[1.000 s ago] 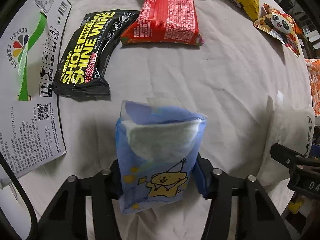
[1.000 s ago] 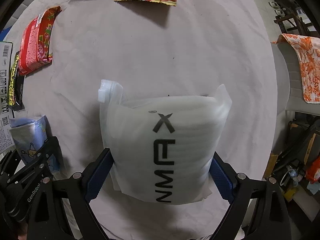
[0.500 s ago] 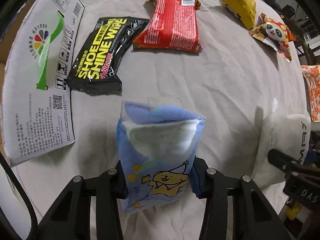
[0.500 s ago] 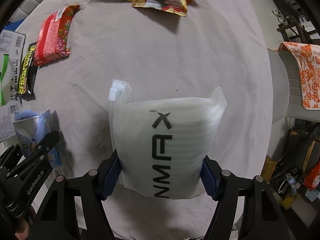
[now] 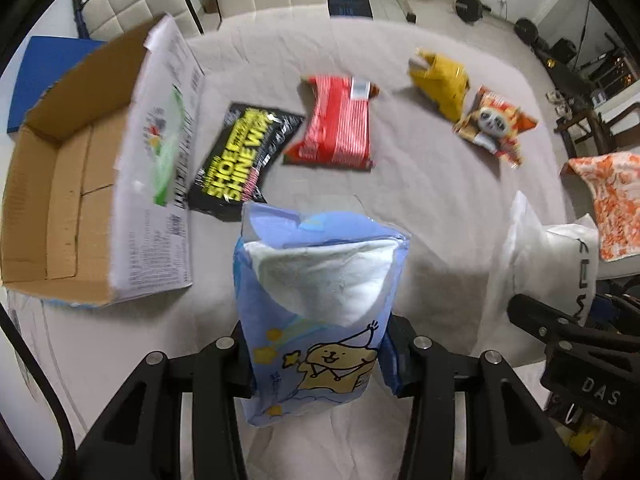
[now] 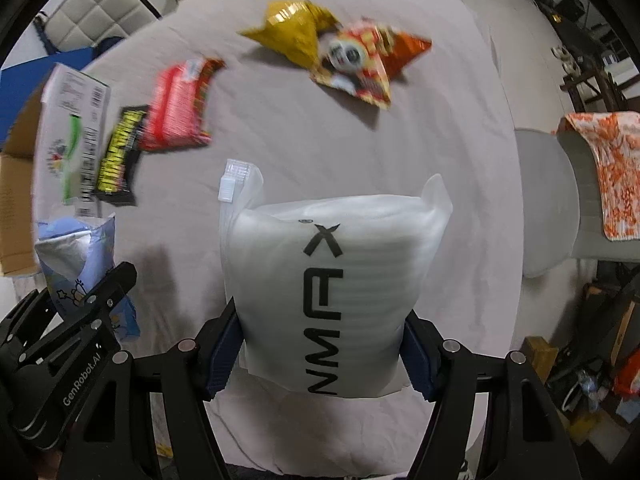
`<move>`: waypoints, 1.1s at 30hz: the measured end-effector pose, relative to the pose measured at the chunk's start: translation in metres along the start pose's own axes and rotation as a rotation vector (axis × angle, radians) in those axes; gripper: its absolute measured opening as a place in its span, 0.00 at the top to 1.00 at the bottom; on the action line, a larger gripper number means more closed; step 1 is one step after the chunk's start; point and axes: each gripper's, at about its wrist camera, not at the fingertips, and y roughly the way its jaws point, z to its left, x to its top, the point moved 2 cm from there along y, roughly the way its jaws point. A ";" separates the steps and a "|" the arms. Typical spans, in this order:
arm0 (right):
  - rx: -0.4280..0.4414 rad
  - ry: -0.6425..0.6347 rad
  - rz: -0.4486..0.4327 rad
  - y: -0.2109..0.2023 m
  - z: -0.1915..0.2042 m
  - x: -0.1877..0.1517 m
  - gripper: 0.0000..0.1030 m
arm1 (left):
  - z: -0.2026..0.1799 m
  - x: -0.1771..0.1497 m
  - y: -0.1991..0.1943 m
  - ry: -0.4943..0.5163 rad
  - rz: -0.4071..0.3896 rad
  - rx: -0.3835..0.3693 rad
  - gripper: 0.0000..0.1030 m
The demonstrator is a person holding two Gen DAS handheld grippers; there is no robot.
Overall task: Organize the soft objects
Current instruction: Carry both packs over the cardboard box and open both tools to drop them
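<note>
My left gripper (image 5: 318,364) is shut on a blue tissue pack (image 5: 320,304) with a yellow cartoon dog, held above the grey cloth-covered table (image 5: 420,208). My right gripper (image 6: 326,354) is shut on a white foam pack (image 6: 340,280) printed with black letters, also held off the table. The tissue pack shows at the left of the right wrist view (image 6: 76,256); the foam pack shows at the right of the left wrist view (image 5: 560,264). An open cardboard box (image 5: 60,200) stands at the table's left.
On the table lie a black shoe-wipe pack (image 5: 240,160), a red pack (image 5: 340,124), a yellow bag (image 5: 440,80) and a panda snack bag (image 5: 496,124). An orange patterned cloth (image 6: 612,168) hangs on a chair at the right. Chairs stand behind the table.
Both grippers have risen and drawn back with their packs, so more of the table, the open box and the room behind now show.
</note>
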 end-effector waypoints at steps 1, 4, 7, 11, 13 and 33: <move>0.006 -0.005 -0.012 -0.007 0.002 0.000 0.30 | 0.002 -0.002 -0.007 -0.002 -0.016 -0.001 0.59; 0.031 -0.020 -0.046 -0.039 -0.004 -0.015 0.30 | 0.011 -0.002 -0.040 -0.003 -0.088 0.010 0.59; 0.060 -0.050 -0.079 -0.066 0.006 -0.017 0.30 | 0.028 -0.003 -0.056 -0.014 -0.140 0.017 0.59; 0.088 -0.103 -0.136 -0.105 0.028 -0.023 0.30 | 0.057 -0.002 -0.090 -0.057 -0.204 0.012 0.59; 0.102 -0.127 -0.160 -0.120 0.042 -0.024 0.30 | 0.068 0.000 -0.095 -0.069 -0.226 0.014 0.59; 0.216 -0.217 -0.189 -0.135 0.263 0.025 0.30 | 0.276 0.063 -0.104 -0.139 -0.209 -0.027 0.59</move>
